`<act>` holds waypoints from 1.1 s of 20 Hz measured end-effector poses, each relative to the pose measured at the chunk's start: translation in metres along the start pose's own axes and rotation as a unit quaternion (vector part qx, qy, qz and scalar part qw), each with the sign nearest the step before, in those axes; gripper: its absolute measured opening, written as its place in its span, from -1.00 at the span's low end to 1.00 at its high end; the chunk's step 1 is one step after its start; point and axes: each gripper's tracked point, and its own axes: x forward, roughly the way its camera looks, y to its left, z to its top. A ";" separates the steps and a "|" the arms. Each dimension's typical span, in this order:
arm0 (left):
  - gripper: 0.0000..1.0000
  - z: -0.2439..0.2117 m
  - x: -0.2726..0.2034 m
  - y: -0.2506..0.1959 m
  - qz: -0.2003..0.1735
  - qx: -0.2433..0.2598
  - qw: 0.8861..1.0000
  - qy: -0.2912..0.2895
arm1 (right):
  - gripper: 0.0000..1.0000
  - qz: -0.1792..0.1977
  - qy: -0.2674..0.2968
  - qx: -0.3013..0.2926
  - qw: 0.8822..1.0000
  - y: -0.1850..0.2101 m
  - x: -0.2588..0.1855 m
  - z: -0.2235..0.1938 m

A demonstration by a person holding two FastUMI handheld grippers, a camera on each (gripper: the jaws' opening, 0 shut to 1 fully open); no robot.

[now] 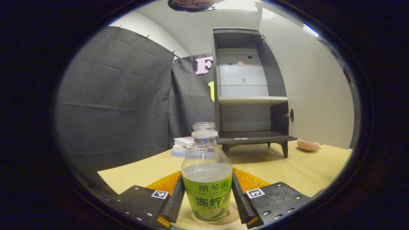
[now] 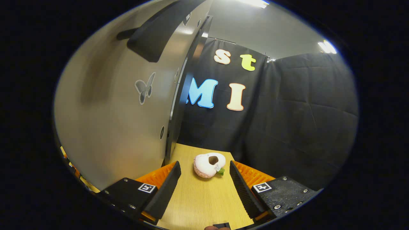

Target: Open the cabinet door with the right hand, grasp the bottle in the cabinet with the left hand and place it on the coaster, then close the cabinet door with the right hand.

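Observation:
A clear bottle (image 1: 207, 179) with a green label and no cap stands upright on a round coaster (image 1: 232, 216) on the wooden table. My left gripper (image 1: 207, 201) is shut on it, a finger pressed against each side of the label. Behind it the dark cabinet (image 1: 249, 92) stands with its pale door (image 1: 306, 80) swung wide to the right and its shelves bare. In the right gripper view my right gripper (image 2: 204, 188) is open and holds nothing, close beside the door's outer face (image 2: 121, 111), which carries a butterfly decal and a dark handle (image 2: 153, 35) high up.
A small stack of books (image 1: 183, 146) lies left of the cabinet by the black cloth wall. A pink round plush toy (image 2: 208, 164) rests on the table just ahead of the right gripper and shows as a pink lump (image 1: 308, 144) under the door.

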 end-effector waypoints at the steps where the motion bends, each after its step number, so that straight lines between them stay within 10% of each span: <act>1: 0.68 -0.001 0.002 0.000 0.001 0.001 1.000 0.002 | 0.90 0.002 -0.001 0.001 1.000 0.001 -0.001 0.002; 14: 0.68 0.050 0.004 0.005 -0.004 -0.012 1.000 -0.022 | 0.91 0.010 0.001 0.002 1.000 0.001 -0.002 0.005; 22: 0.66 0.168 0.011 -0.006 -0.042 0.031 0.996 -0.073 | 0.91 -0.023 -0.026 0.051 0.998 -0.027 -0.011 0.030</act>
